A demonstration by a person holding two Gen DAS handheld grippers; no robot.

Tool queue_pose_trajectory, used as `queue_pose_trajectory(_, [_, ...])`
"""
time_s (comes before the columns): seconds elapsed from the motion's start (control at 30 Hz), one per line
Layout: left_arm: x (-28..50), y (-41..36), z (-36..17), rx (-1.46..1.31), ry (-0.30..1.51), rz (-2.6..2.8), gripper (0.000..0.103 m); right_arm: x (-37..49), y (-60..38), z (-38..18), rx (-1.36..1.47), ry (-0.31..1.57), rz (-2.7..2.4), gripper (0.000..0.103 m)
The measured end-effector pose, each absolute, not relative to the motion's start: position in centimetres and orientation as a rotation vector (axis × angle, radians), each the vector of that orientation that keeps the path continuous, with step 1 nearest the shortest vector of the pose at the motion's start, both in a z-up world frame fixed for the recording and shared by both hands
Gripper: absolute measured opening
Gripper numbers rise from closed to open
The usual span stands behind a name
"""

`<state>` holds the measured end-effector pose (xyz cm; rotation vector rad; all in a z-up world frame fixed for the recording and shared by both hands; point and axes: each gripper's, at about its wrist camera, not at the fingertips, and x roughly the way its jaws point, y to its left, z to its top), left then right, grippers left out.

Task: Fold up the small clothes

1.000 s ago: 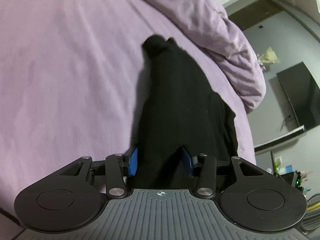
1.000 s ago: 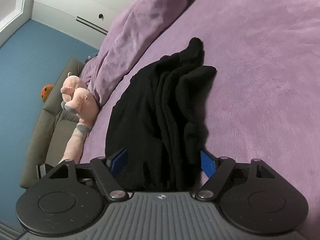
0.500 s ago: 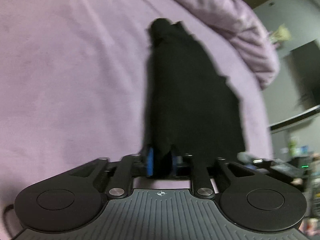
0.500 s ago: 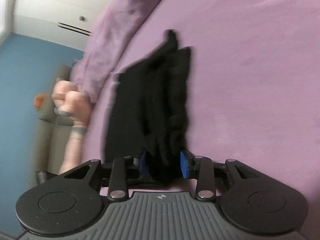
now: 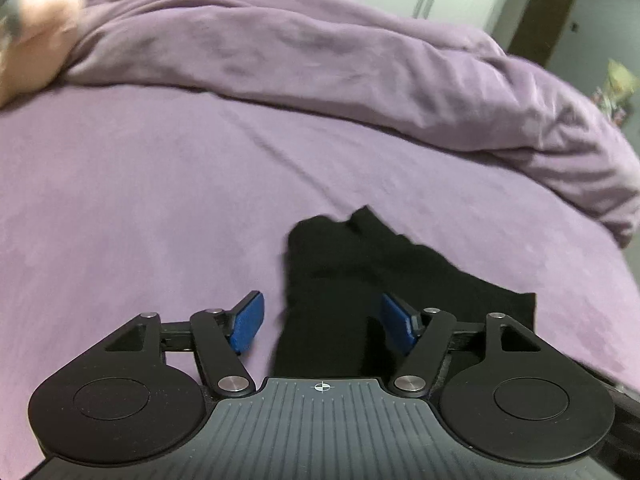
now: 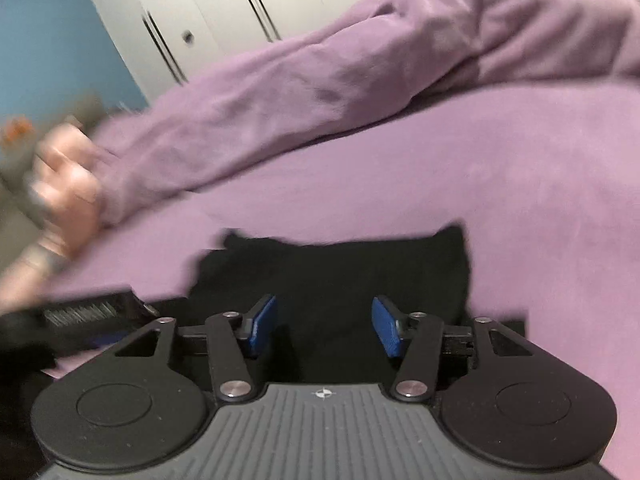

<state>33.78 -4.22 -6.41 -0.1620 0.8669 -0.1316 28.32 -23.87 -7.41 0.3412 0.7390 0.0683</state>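
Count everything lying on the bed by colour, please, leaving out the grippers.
Black: 1, the folded garment
Purple: 1, the bunched blanket
Pink: 1, the blurred plush toy at the bed's edge
Total: 3

A pink plush toy (image 6: pixel 64 196) is motion-blurred, and the black garment's (image 5: pixel 360 280) near edge hides behind the left claw (image 5: pixel 322 322).

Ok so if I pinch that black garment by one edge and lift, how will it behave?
The black garment will probably drape and sag rather than hold shape: it lies limp and creased on the purple bed cover. It looks thin, so likely light. The stacked layers may slide apart unless the left tool pinches them together.
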Motion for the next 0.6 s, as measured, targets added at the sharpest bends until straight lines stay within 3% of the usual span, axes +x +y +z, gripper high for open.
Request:
queue_pose_trajectory(0.1, [35.7, -6.3, -8.5, -0.076, 0.911, -0.127, 0.08, 29.5, -25.3, -9.2, 0.237, 0.731, -0.049, 0.053])
queue_pose_trajectory(0.17, [36.2, -7.0, -9.7, -0.06, 0.924, -0.119, 0.093, 29.3, -28.2, -10.5, 0.393, 0.718, -0.063, 0.049])
queue_pose_trajectory(0.33, [35.8, -6.7, -10.1, -0.06, 0.889, -0.102, 0.097, 28.7, -28.7, -11.0, 0.428, 0.682, -0.065, 0.046])
queue_pose_trajectory(0.4, [35.6, -6.5, -9.5, -0.077, 0.92, -0.085, 0.097, 28.6, -27.9, -10.0, 0.39, 0.709, -0.085, 0.049])
queue_pose_trajectory(0.47, [34.6, -6.5, -8.6, -0.075, 0.942, -0.091, 0.096, 27.4, -26.7, -8.3, 0.333, 0.754, -0.083, 0.072])
queue_pose_trajectory(0.6, [30.5, -5.2, -8.0, -0.09, 0.918, -0.103, 0.096, 21.5, -24.4, -7.5, 0.208, 0.782, -0.029, 0.073])
